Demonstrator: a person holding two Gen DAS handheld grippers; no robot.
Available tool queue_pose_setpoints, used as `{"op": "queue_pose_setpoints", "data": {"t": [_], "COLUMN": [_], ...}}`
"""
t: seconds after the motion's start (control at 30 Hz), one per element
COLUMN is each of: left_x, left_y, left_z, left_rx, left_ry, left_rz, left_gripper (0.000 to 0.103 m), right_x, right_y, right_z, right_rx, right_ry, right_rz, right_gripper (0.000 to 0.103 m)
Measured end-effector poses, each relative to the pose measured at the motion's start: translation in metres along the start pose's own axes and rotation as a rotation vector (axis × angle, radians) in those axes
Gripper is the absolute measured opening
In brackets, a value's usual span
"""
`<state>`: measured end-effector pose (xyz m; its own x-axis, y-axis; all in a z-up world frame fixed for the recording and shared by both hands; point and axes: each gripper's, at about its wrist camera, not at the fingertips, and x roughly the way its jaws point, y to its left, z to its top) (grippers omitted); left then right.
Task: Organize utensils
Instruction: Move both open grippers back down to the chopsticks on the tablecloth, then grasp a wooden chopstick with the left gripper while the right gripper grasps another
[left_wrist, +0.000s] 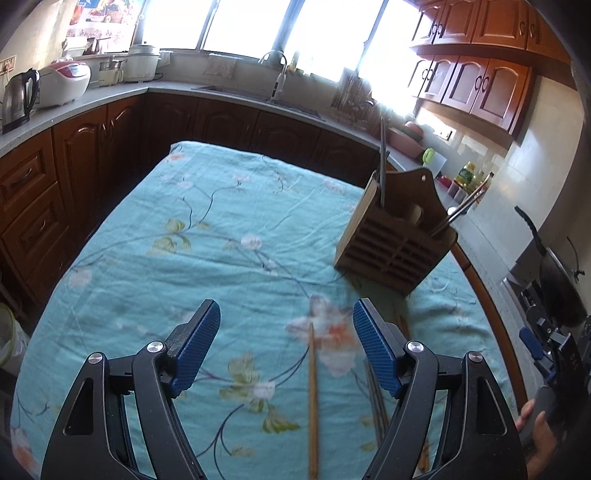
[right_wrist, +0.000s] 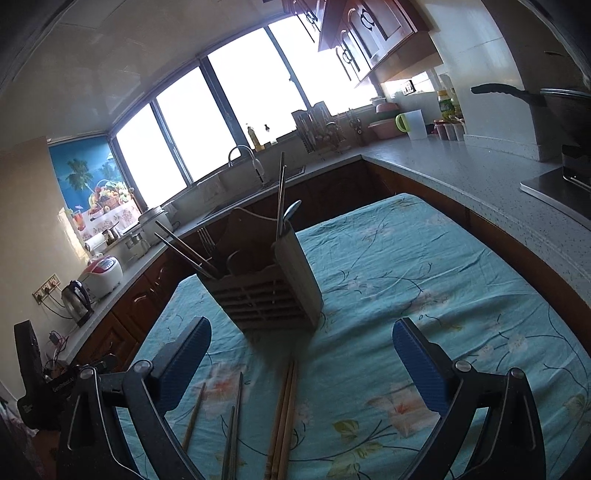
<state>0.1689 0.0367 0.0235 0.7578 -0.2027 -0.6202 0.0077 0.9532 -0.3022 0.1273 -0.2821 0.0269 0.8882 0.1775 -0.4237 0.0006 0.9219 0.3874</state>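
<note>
Hovering wide, empty: left hand-held gripper (left_wrist: 286, 325), right hand-held gripper (right_wrist: 301, 341); chopsticks (right_wrist: 284, 413) cut off below.

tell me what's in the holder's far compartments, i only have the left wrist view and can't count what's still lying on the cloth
Observer: In the right wrist view the wooden holder has a fork standing in it, hidden from your side.
Operator: and on the cloth?
Observer: A bundle of wooden chopsticks lies straight out from the holder's base, between the open fingers of the right gripper.
Operator: i see one wooden stick under my left gripper, is that all there
Observer: No. Left of that bundle lie a pair of metal chopsticks and then your single wooden chopstick, all apart from each other.
</note>
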Motion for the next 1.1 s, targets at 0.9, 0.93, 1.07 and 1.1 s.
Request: {"op": "queue_pose_setpoints", "data": {"t": [0.9,0.93,1.07,1.1], "left_x": [0.065,0.068,0.083,0.086], "left_y": [-0.03,-0.031,-0.036,-0.037], "left_z": [-0.022,-0.022,-0.021,-0.021], "left_rx": [0.152,0.154,0.173,0.178], "left_ry": [0.254,0.256,0.292,0.302], "left_rz": [0.026,0.026,0.019,0.018], "left_gripper": [0.076,0.076,0.064,0.061], "right_x": [0.075,0.08,0.101,0.106], "right_y": [0.035,0.035,0.036,0.036], "right_z": [-0.035,-0.036,-0.037,-0.038], "right_rx": [-0.102,-0.104,-0.12,-0.122], "right_ry": [0.248,0.26,0.301,0.31], "right_rz": [0.021,0.025,0.026,0.027], "right_gripper": [0.061,0.058,0.053,0.049]}}
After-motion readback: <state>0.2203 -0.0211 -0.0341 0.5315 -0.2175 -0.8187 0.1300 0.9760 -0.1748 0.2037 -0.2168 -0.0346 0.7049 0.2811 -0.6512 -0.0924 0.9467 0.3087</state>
